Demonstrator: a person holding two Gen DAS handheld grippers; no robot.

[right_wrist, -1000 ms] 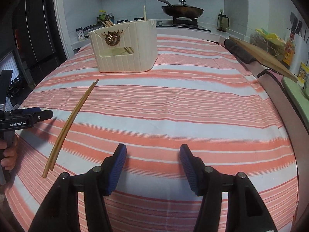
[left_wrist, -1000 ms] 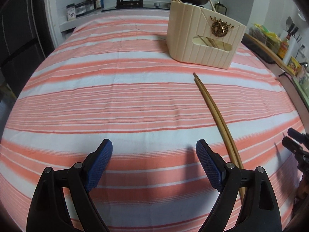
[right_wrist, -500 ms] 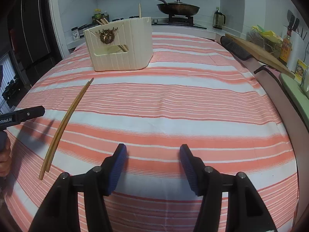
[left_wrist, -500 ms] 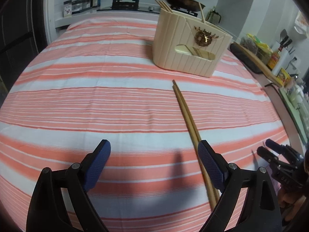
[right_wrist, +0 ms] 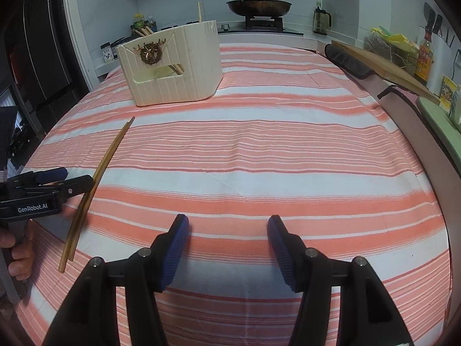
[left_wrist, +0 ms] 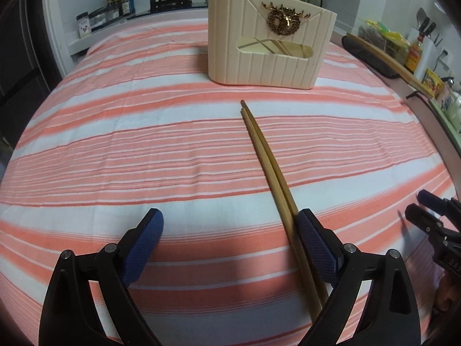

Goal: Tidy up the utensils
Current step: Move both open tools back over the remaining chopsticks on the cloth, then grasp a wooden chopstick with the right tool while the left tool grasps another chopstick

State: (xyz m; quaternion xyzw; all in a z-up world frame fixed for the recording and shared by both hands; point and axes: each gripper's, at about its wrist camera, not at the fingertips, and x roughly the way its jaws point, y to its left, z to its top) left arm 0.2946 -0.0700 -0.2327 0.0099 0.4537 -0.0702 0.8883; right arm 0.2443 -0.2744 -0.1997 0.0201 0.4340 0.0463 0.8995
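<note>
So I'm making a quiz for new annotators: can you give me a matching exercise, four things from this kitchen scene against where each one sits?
Things:
1. chopsticks
2. utensil holder
3. pan
4. cutting board

Places:
A. on the stove at the back
B. lying flat on the striped cloth
C. leaning at the table's right edge
D. standing upright on the cloth, chopsticks inside

Pairs: 1-B, 2-D, 3-A, 4-C
</note>
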